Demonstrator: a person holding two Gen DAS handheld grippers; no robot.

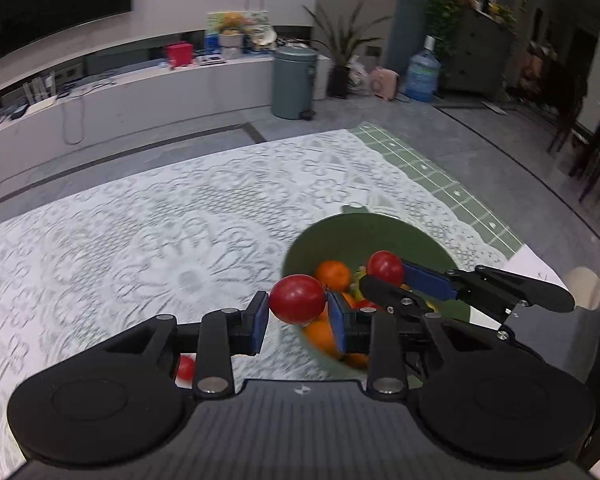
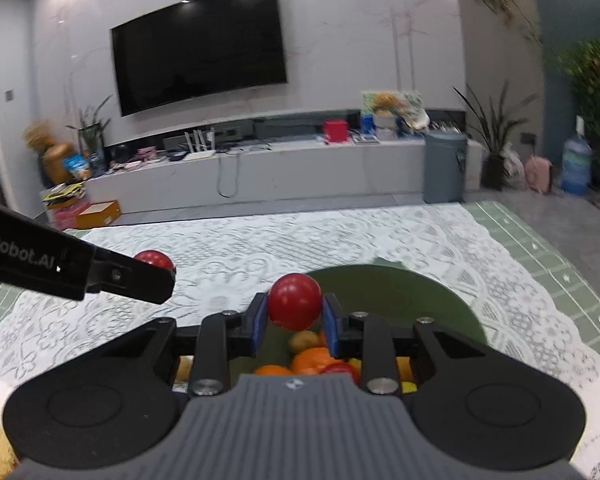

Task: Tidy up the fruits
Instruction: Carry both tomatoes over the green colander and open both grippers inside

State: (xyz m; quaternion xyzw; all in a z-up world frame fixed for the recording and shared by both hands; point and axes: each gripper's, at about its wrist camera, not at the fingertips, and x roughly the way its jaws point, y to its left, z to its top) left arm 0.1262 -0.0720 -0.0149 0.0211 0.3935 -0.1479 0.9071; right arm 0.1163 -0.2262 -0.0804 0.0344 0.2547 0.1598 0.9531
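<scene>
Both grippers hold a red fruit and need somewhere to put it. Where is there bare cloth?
Free: the lace cloth left of the green bowl, out to its far edge, and the strip beyond the bowl. Crowded: the bowl itself, piled with oranges, where both grippers meet.

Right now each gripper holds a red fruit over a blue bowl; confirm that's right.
Not quite: the bowl is green, not blue, as the left wrist view shows. The rest stands: the left gripper is shut on a red fruit and the right gripper on another red fruit, both over the bowl.
</scene>
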